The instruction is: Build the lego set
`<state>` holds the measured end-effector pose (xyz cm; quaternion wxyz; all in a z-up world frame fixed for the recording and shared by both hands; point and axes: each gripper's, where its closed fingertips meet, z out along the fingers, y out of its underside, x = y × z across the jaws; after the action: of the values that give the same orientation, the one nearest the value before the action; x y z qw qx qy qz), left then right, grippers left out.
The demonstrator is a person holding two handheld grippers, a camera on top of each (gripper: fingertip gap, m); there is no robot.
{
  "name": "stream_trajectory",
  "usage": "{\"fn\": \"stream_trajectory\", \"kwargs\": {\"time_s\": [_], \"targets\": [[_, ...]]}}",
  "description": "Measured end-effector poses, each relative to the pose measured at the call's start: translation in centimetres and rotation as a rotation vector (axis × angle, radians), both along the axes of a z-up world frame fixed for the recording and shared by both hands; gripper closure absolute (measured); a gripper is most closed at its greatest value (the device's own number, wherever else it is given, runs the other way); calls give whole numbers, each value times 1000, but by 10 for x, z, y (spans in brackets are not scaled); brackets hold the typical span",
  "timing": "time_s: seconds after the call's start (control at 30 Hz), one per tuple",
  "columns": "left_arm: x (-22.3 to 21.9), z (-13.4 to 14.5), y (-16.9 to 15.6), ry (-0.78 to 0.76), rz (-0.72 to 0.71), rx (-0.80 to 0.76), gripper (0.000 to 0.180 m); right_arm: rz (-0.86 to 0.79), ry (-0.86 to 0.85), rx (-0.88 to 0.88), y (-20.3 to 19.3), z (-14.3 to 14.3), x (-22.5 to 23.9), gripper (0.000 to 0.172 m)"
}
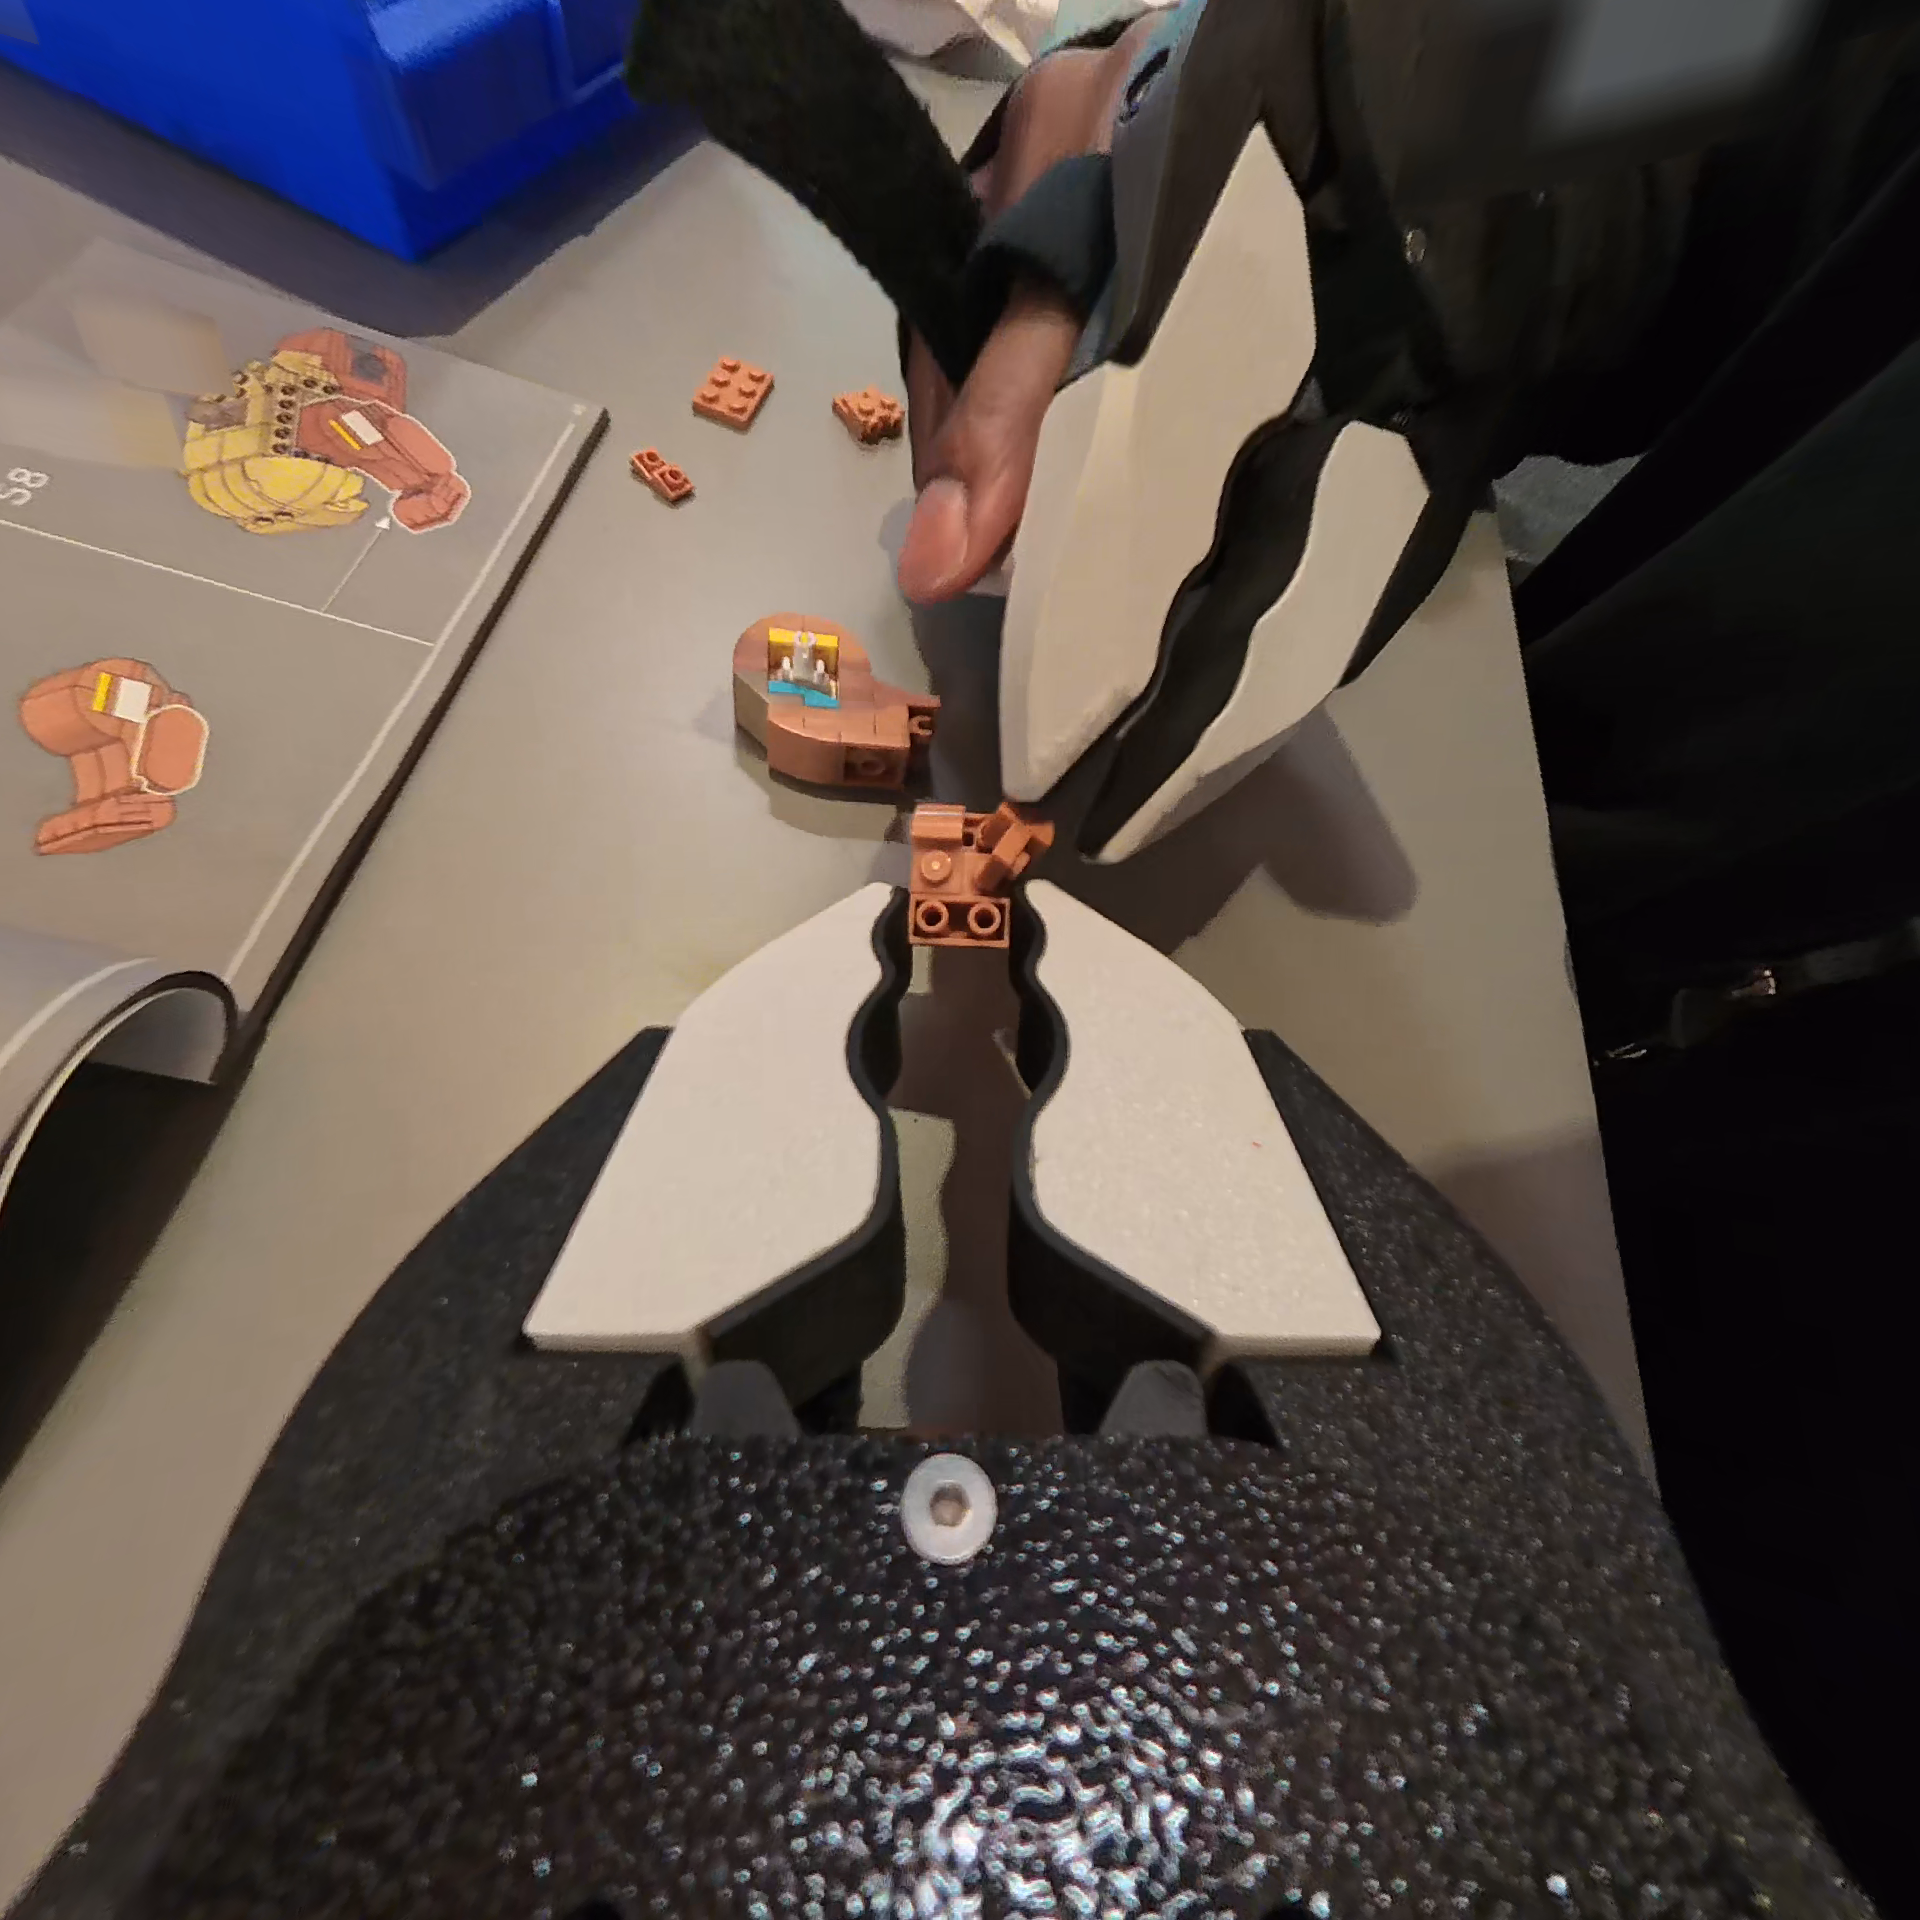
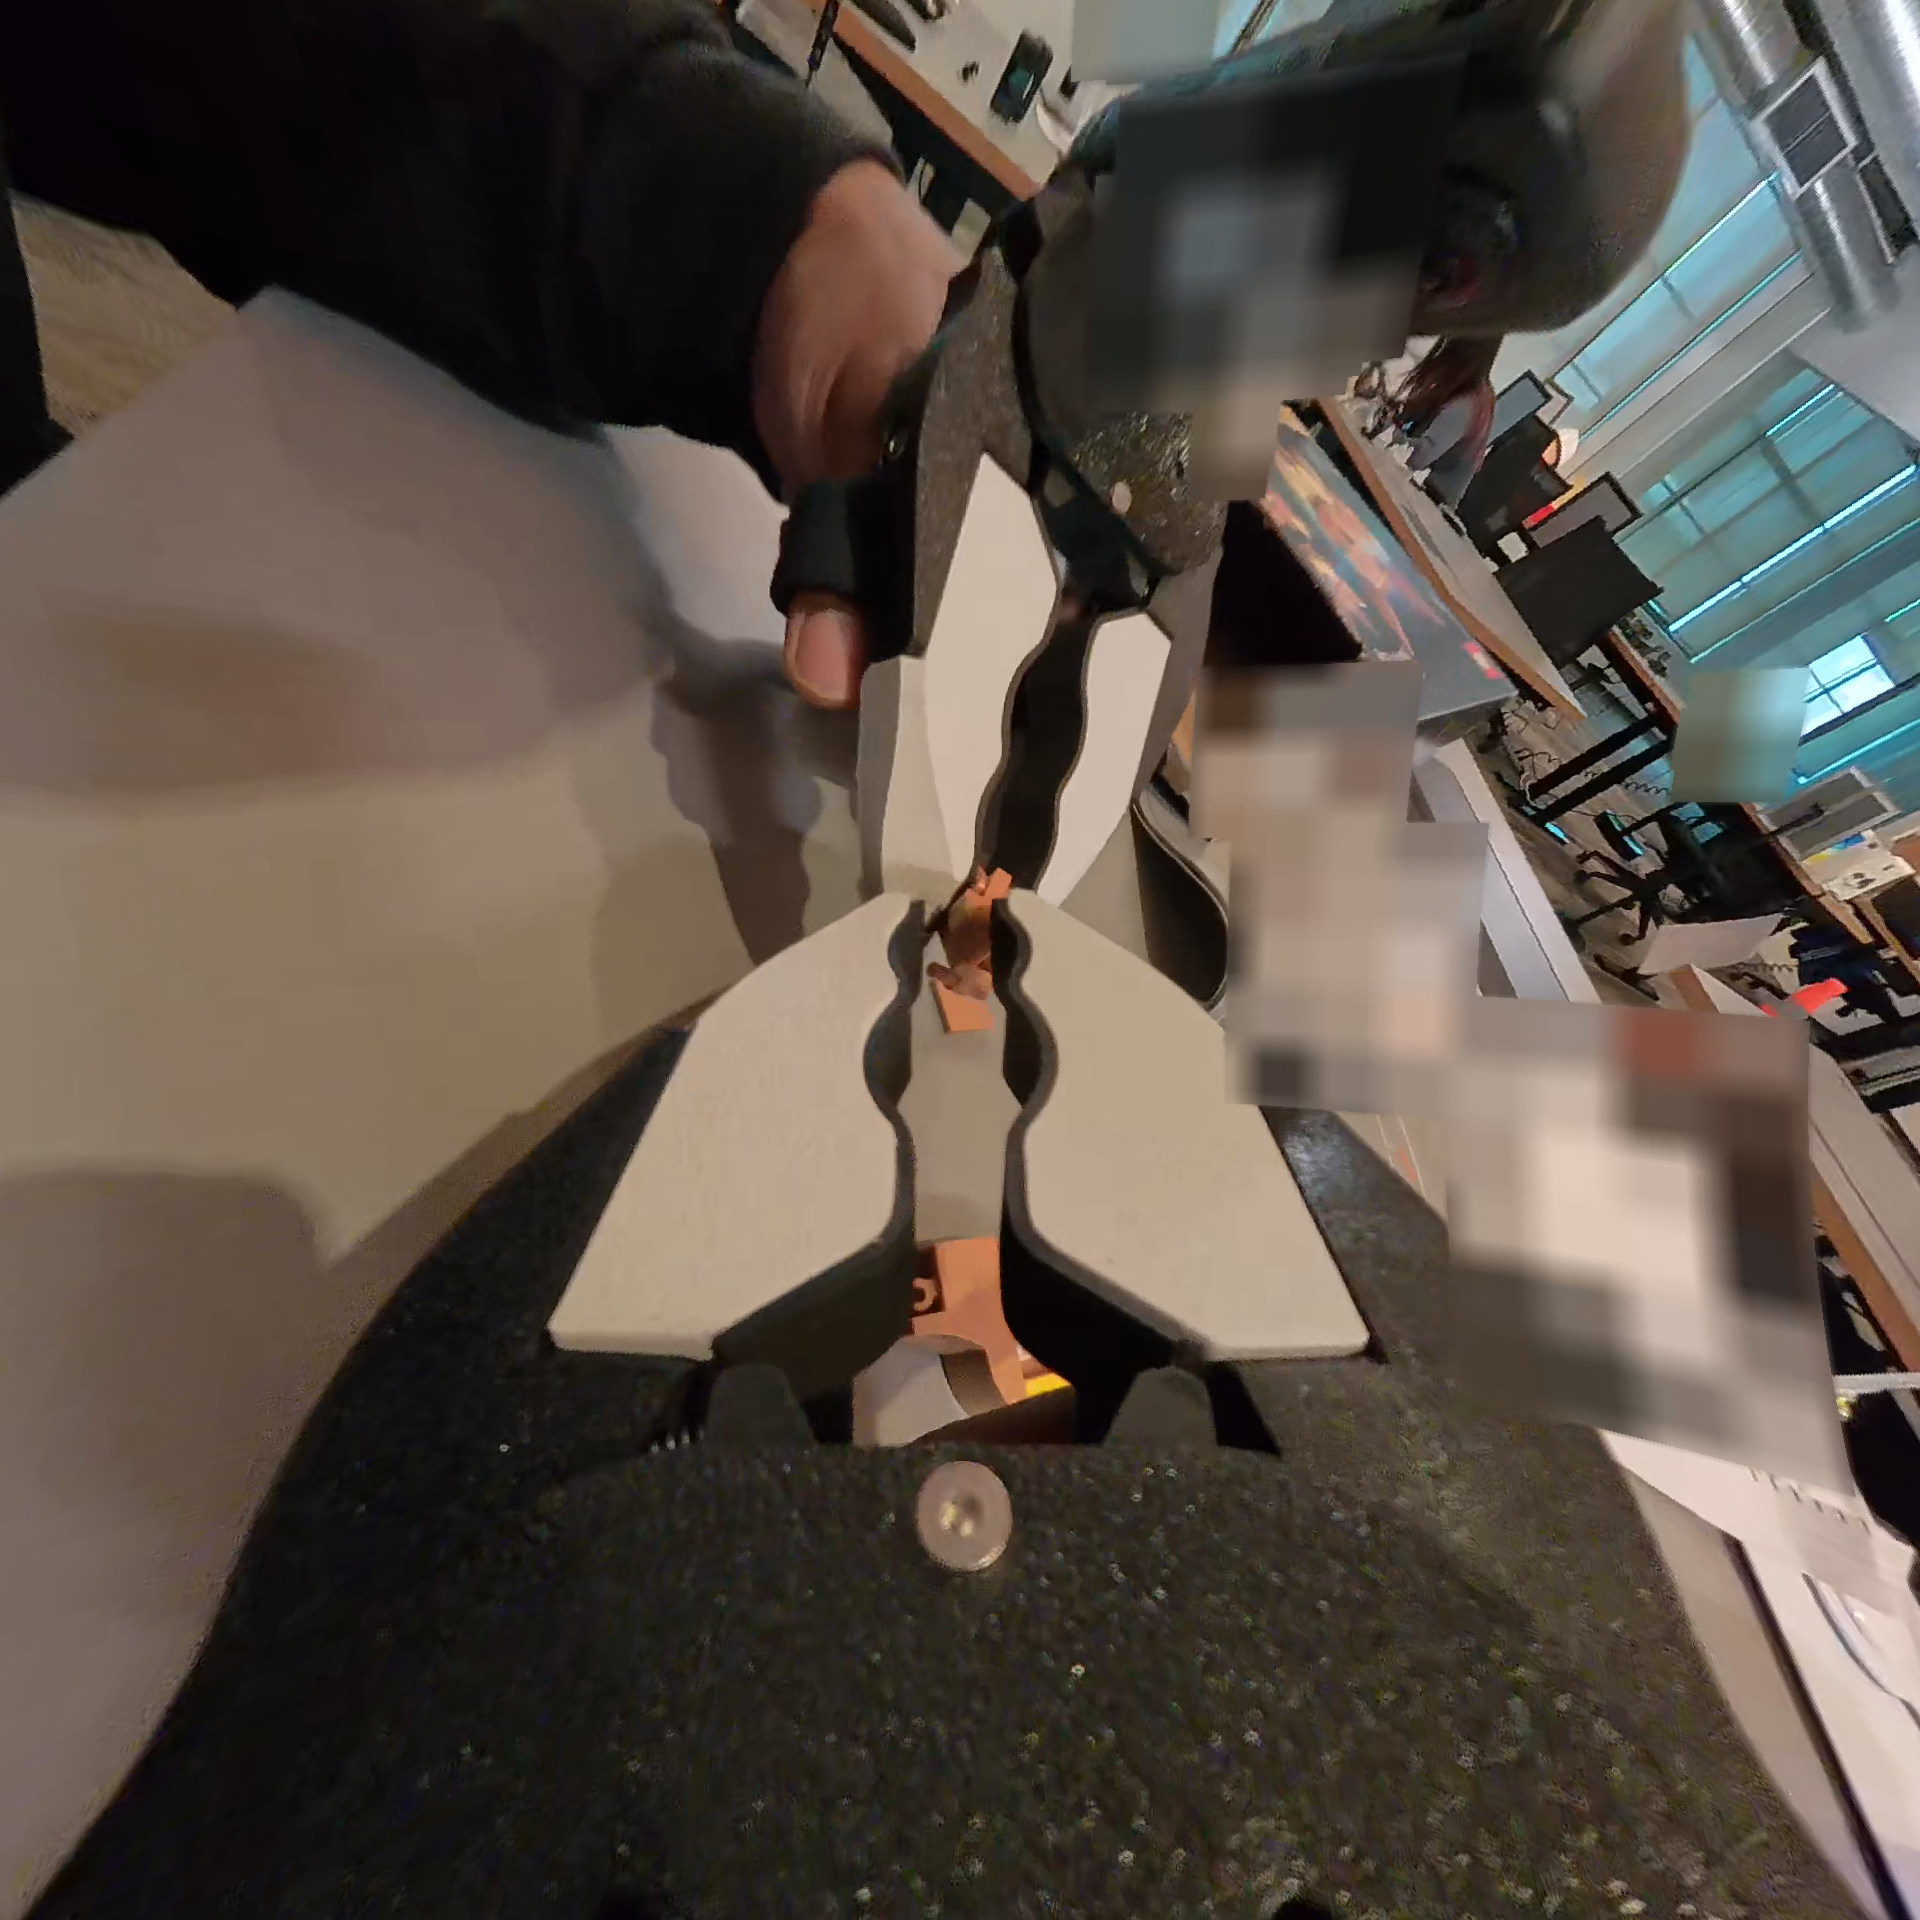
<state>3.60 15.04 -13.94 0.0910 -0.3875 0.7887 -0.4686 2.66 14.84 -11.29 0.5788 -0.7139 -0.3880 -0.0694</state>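
Observation:
In the left wrist view, my left gripper is shut on a small brown brick assembly and holds it just above the grey table. My right gripper comes in from the upper right. Its tips close on a small brown hinge piece at the assembly's top right corner. In the right wrist view, the right gripper has that brown piece between its pads. The left gripper's tips meet it head-on just beyond.
A larger brown build with yellow and blue parts lies just beyond the grippers. Three loose brown pieces lie farther back. An open instruction booklet lies at the left, with a blue bin behind it. The table edge runs along the right. The grippers are tip to tip, or close to it.

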Motion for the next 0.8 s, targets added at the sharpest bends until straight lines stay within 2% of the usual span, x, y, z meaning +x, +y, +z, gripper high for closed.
{"fn": "stream_trajectory", "kwargs": {"time_s": [0.43, 0.8], "targets": [[-1, -8, 0, -37, -29, 137, 163, -27, -45, -37, 2, -10, 3, 162], [-1, -20, 3, -80, -58, 305, 163, -8, 97, -216, -3, -18, 0, 164]]}}
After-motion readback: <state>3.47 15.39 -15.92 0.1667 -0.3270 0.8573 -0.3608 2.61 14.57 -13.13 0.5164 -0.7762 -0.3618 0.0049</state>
